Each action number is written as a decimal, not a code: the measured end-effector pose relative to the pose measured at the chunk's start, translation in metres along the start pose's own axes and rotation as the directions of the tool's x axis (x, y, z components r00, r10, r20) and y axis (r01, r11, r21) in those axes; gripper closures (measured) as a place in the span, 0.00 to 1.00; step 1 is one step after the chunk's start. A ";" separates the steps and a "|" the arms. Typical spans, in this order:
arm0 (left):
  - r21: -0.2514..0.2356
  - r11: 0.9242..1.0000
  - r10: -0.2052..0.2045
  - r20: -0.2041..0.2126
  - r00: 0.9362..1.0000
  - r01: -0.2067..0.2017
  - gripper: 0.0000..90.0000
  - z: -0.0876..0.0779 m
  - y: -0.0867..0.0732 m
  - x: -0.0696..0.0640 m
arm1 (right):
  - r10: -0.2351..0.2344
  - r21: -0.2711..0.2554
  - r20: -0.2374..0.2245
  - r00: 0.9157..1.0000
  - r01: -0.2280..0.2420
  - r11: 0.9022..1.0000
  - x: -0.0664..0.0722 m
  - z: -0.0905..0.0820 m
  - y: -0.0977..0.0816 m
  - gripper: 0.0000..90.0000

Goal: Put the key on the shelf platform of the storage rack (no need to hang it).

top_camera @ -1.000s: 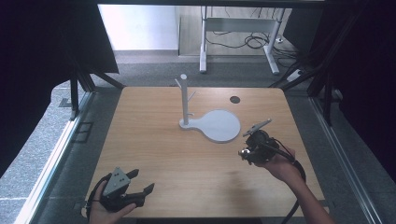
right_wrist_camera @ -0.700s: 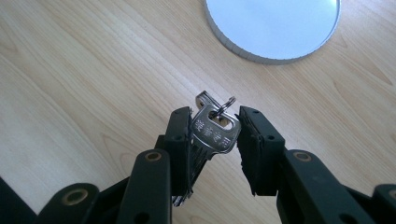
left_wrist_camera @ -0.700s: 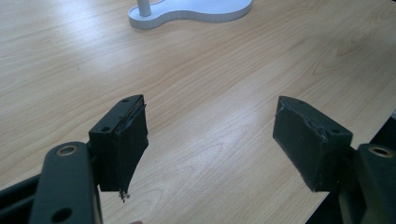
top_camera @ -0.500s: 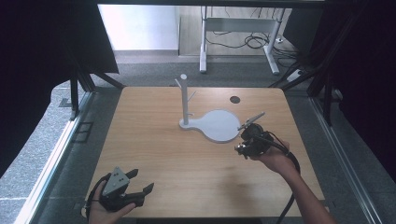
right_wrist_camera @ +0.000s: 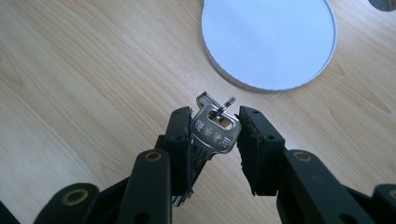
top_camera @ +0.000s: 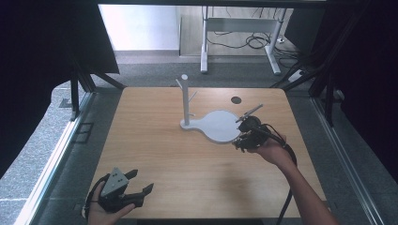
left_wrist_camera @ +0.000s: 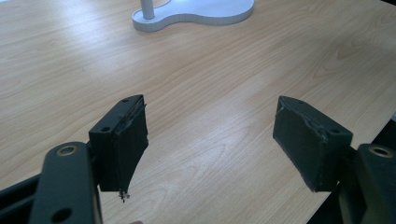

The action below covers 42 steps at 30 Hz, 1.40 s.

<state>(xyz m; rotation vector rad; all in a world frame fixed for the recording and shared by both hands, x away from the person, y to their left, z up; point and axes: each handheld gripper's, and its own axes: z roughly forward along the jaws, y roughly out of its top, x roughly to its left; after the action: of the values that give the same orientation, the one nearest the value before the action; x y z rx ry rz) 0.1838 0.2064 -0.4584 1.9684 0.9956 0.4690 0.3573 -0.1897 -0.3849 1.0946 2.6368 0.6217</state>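
One silver key (right_wrist_camera: 215, 133) is the thing in play here, and it's clamped between the two black jaws of the right gripper (right_wrist_camera: 215, 135). In the right gripper view the key's head sits flat toward the camera with some stamped characters on it, too small to read, and a small ring (right_wrist_camera: 223, 105) goes through the hole at the top. More metal pokes out below the left jaw, could be a second key, hard to say for sure. The key hangs over bare wood just short of the round white base (right_wrist_camera: 269, 42), not touching it.

From the high view, the right gripper (top_camera: 248, 133) is in the person's right hand (top_camera: 272, 151) at the right edge of that base (top_camera: 220, 125), with a thin grey rod-like bit (top_camera: 249, 113) sticking up and away from it. The base is one piece with a white stand (top_camera: 186, 101), an upright post with short pegs branching off, standing near the middle of the table (top_camera: 155, 140). A small dark hole (top_camera: 236, 100) sits in the tabletop behind the base.

Left gripper (top_camera: 123, 190) is way off at the near left corner, held in the left hand (top_camera: 101, 211), well apart from everything. Its own view shows the jaws spread wide over plain wood with nothing between them (left_wrist_camera: 210, 140), and the stand's foot (left_wrist_camera: 187, 11) far ahead
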 end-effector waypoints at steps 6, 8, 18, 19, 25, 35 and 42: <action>0.006 1.000 0.002 0.005 1.000 -0.002 0.29 0.002 0.000 -0.001 | 0.005 0.002 -0.013 1.000 -0.005 1.000 -0.007 0.005 0.011 0.74; 0.007 1.000 0.003 0.006 1.000 -0.003 0.29 0.002 0.000 -0.001 | 0.010 0.004 -0.014 1.000 -0.010 1.000 -0.008 0.006 0.013 0.74; 0.000 1.000 0.000 0.003 1.000 0.000 0.29 0.000 0.000 0.000 | 0.010 0.020 0.001 1.000 -0.010 1.000 -0.015 0.014 0.029 0.74; -0.001 1.000 0.001 0.003 1.000 -0.001 0.29 0.000 0.000 0.000 | 0.010 0.022 0.002 1.000 -0.010 1.000 -0.016 0.015 0.032 0.74; -0.003 1.000 0.000 0.001 1.000 0.000 0.29 -0.001 0.000 0.001 | 0.017 0.026 0.003 1.000 -0.017 1.000 -0.018 0.017 0.040 0.74; -0.005 1.000 -0.001 0.000 1.000 0.001 0.29 -0.001 0.000 0.002 | 0.031 0.023 0.001 1.000 -0.031 0.999 -0.023 0.022 0.052 0.74; -0.005 1.000 -0.001 0.001 1.000 0.001 0.29 -0.002 0.000 0.003 | 0.038 0.026 0.001 0.999 -0.038 0.999 -0.026 0.027 0.062 0.74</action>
<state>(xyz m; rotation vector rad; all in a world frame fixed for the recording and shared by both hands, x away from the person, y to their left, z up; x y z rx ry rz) 0.1838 0.2098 -0.4572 1.9634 0.9938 0.4696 0.4240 -0.1611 -0.3790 1.1551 2.6364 0.5969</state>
